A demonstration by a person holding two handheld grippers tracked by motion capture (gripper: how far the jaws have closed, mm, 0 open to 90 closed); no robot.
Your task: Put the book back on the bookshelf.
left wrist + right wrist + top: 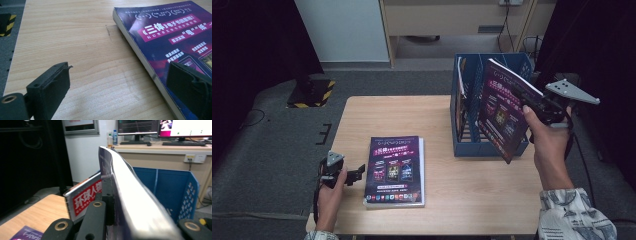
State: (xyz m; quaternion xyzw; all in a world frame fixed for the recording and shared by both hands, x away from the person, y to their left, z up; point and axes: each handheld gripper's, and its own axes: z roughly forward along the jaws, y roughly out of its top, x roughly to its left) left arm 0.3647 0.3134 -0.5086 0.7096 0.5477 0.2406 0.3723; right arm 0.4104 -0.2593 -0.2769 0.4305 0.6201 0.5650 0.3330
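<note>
**Purple book up in the air, heading for the blue rack**

Right of centre in the high view, the right gripper (532, 102) has its jaws clamped tight on the edge of a purple-covered book (504, 112), which hangs tilted in the air just in front of the blue file rack (472, 145). In the right gripper view the book's pale page edge (135, 202) runs straight up the middle of the frame, pinched between the black jaws, with the rack's blue wall behind it and a red-labelled magazine (86, 197) already standing in a slot at left.

Down at the lower left, the left gripper (354, 174) rests on the wooden table (472, 200) with its jaws wide apart and nothing between them, just beside the stack of books (396, 170) lying flat at centre.

This looks like the carry-and-file step. Next, I reckon, the book needs bringing upright and lining up over a free slot before it goes down; that tilt could catch a divider.
</note>
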